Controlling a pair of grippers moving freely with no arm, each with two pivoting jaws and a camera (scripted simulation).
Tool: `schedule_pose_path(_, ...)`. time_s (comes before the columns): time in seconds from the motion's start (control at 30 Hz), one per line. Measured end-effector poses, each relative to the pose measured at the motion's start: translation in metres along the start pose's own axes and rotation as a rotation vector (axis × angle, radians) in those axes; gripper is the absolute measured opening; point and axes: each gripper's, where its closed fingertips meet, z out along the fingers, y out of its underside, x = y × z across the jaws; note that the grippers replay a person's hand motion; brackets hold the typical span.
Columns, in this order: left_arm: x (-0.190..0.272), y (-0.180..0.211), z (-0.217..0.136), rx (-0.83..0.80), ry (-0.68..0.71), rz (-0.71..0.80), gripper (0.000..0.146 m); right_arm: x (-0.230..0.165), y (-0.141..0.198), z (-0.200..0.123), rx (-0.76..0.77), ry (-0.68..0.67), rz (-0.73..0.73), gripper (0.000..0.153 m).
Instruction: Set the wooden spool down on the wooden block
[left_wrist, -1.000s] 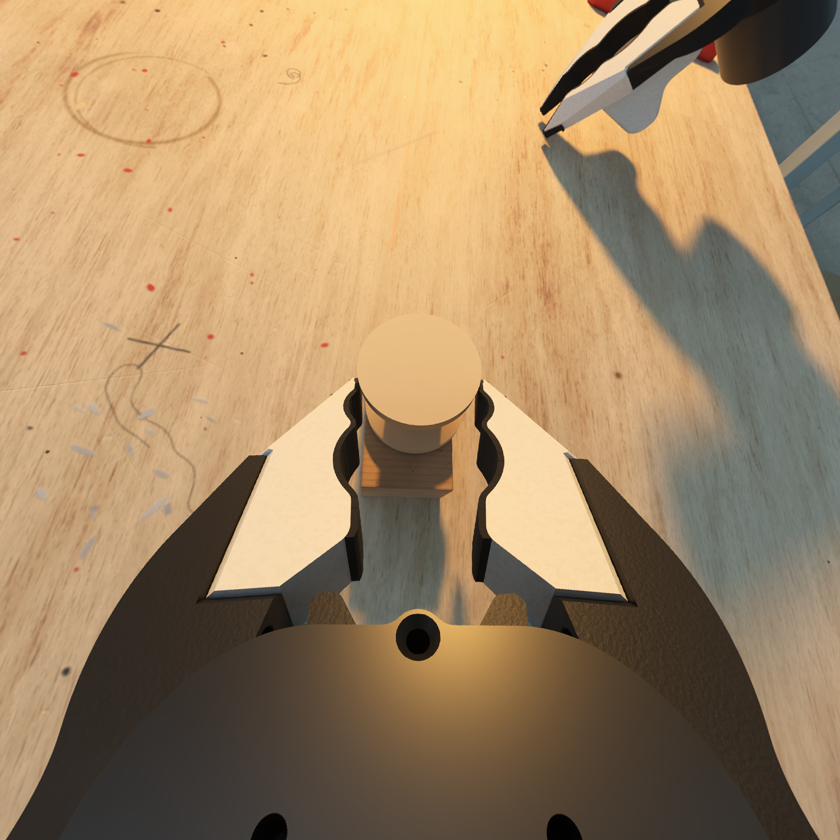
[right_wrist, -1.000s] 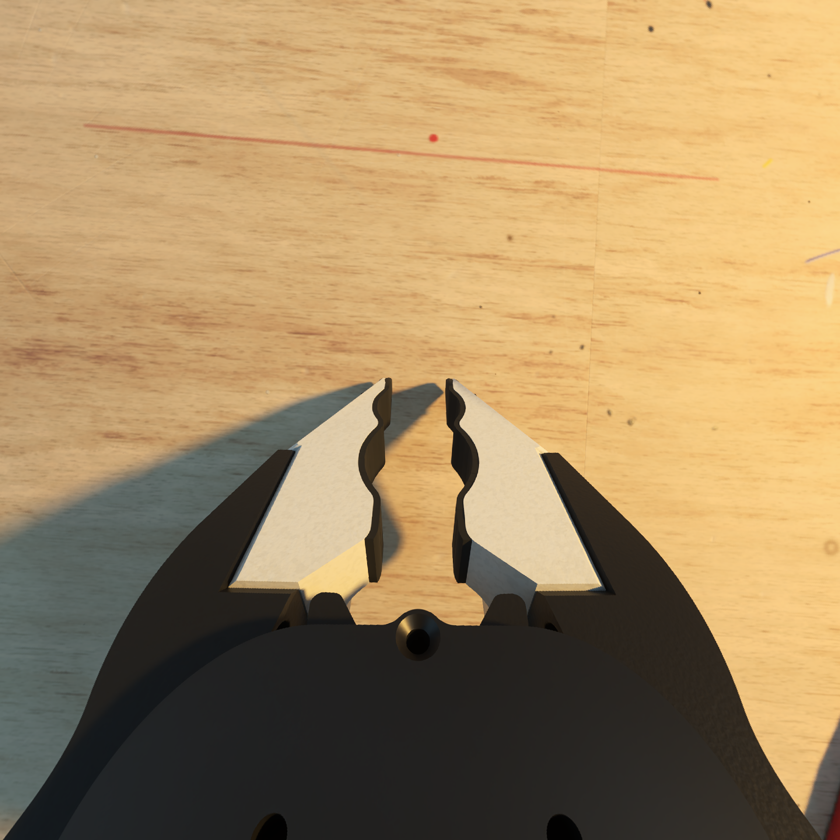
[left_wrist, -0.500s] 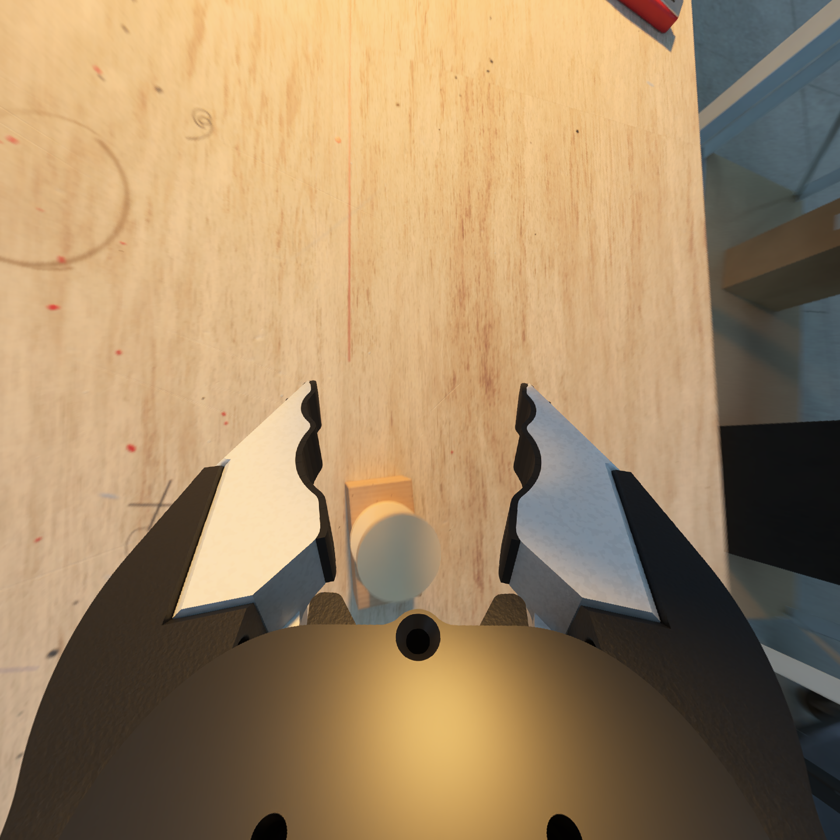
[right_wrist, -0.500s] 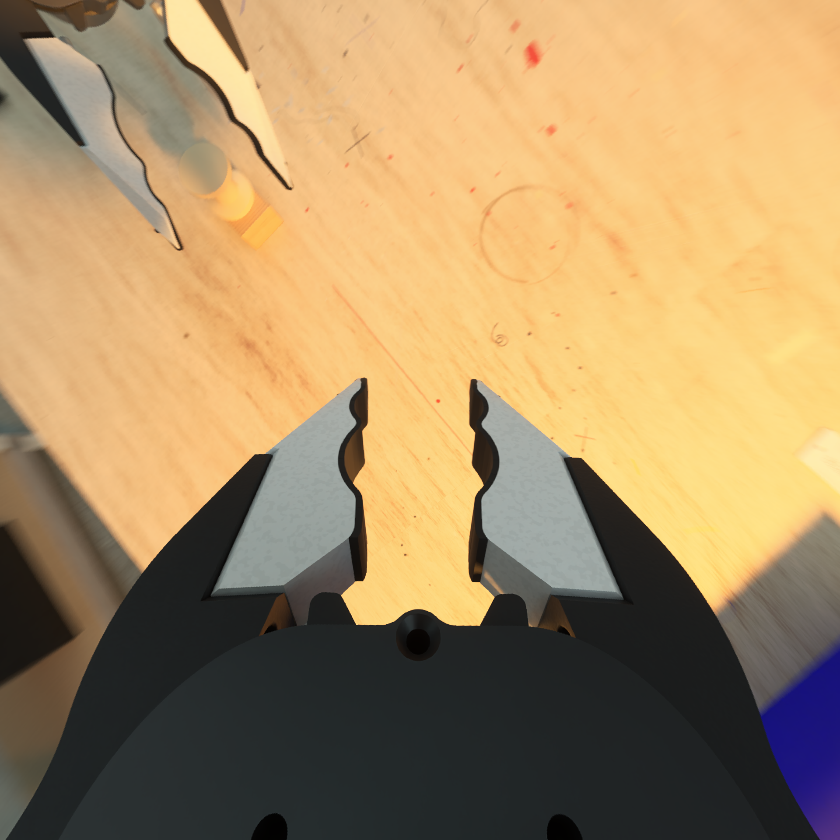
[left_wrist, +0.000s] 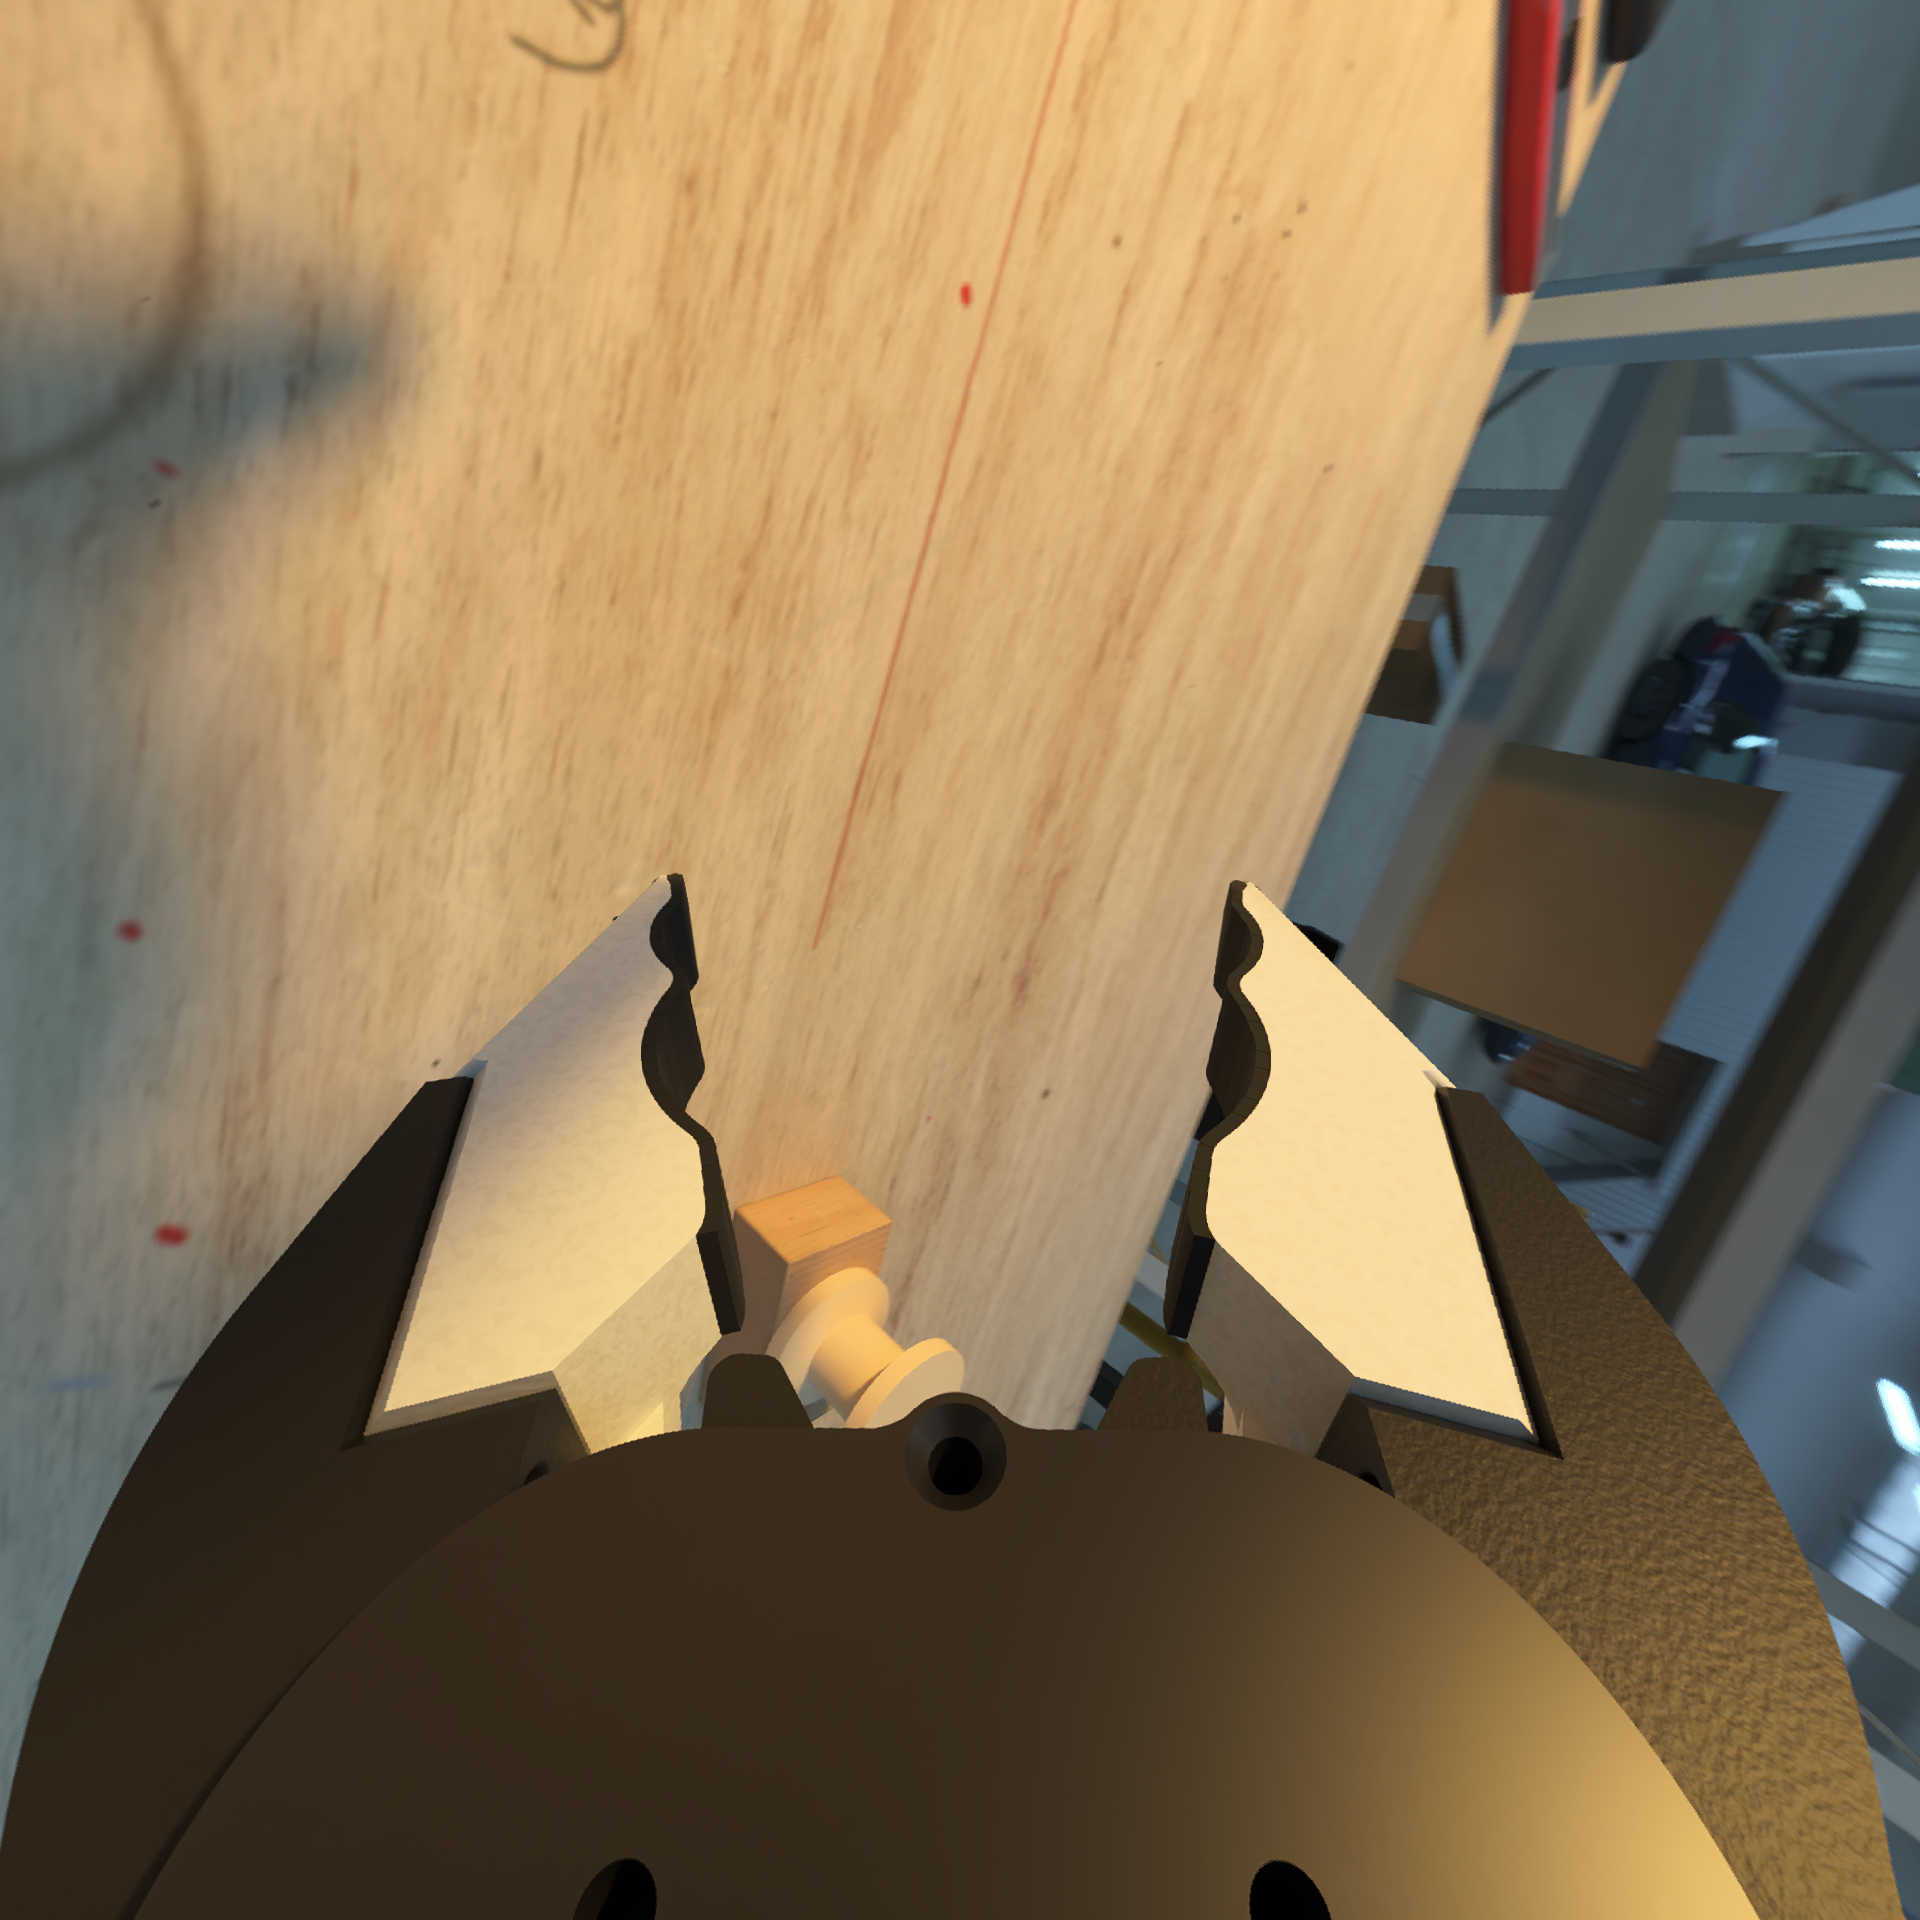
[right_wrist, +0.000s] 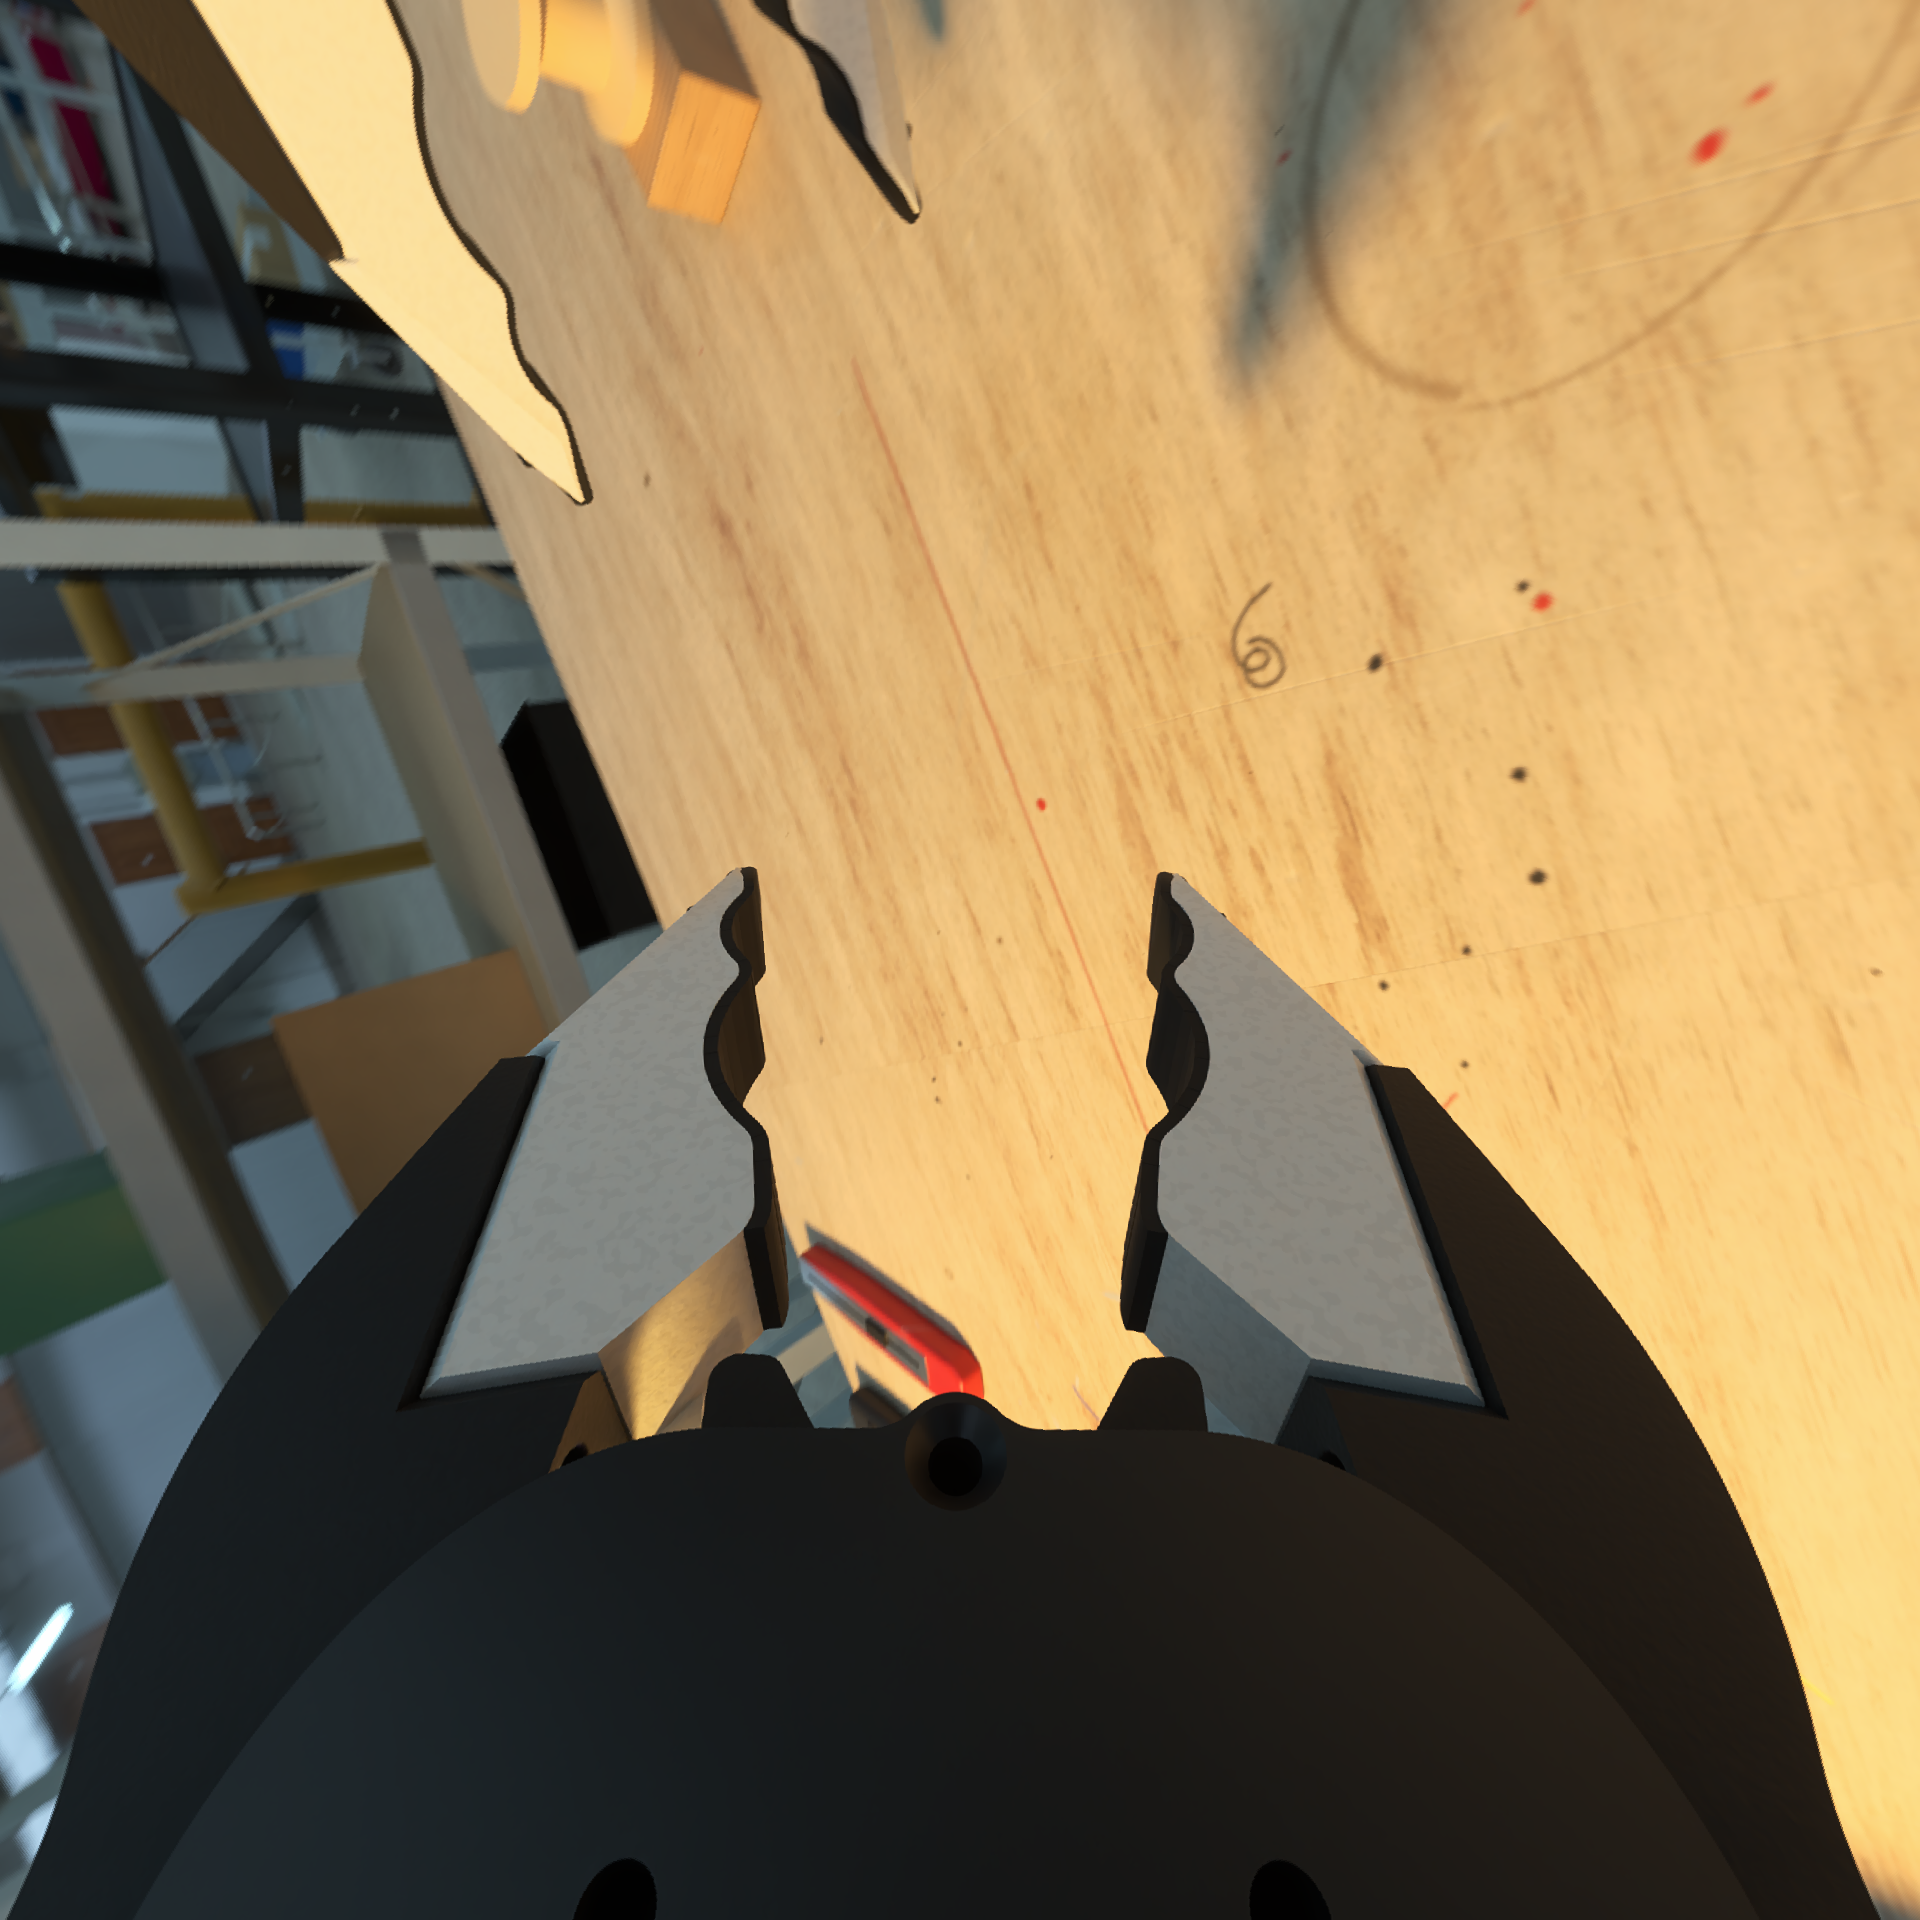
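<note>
- Workshop racking and shelving sit blurred beyond the plywood bench top (left_wrist: 831, 520), which is marked with pencil scribbles, red specks and a thin red line (left_wrist: 935, 499).
- Wooden spool (left_wrist: 862, 1351) stands on the wooden block (left_wrist: 816, 1236), one flange on the block's top face, near the bench's long edge (same edge in the right wrist view, at its upper left).
- Left gripper (left_wrist: 951, 914) has its fingers spread wide, holding nothing; spool and block sit back between the finger roots, touching neither finger as far as can be seen.
- Right gripper (right_wrist: 954, 904) is also spread and empty, well apart from the stack; a red tool (right_wrist: 894, 1320) lies near that same edge, below its fingers.
- Judgement: placement looks done; the step in hand is a clean retreat.
- To do it well: the left gripper should keep its fingers wide and back straight off, no sideways sweep, since a narrow stack would likely tip.
</note>
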Motion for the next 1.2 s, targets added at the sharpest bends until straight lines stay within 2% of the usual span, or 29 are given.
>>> schedule_pose_path(0.2,0.004,-0.009,0.011,-0.085,0.101,-0.01,0.098,0.002,0.004,0.004,-0.145,-0.079,0.026,0.077)
schedule_pose_path(0.37,0.0,-0.017,0.015,-0.094,0.12,-0.007,0.098,0.007,0.002,0.016,-0.202,-0.099,0.047,0.077)
schedule_pose_path(0.57,-0.005,-0.02,0.012,-0.068,0.111,-0.007,0.092,0.014,0.002,0.022,-0.144,-0.063,0.072,0.071)
schedule_pose_path(0.7,-0.012,-0.02,0.01,-0.071,0.05,-0.005,0.088,0.017,0.0,0.028,-0.119,0.018,0.064,0.071)
schedule_pose_path(0.87,-0.016,-0.02,0.01,-0.069,0.039,-0.039,0.094,0.022,-0.008,0.023,-0.067,0.134,0.077,0.077)
schedule_pose_path(0.97,-0.014,-0.022,0.009,-0.017,0.033,-0.04,0.094,0.016,-0.016,0.02,0.011,0.248,0.048,0.079)
schedule_pose_path(1.1,-0.012,-0.025,0.009,0.086,0.009,-0.028,0.093,0.015,-0.016,0.018,0.126,0.49,0.071,0.083)
schedule_pose_path(1.2,-0.01,-0.027,0.011,0.182,0.024,-0.042,0.093,0.01,-0.016,0.026,0.206,0.518,0.082,0.083)
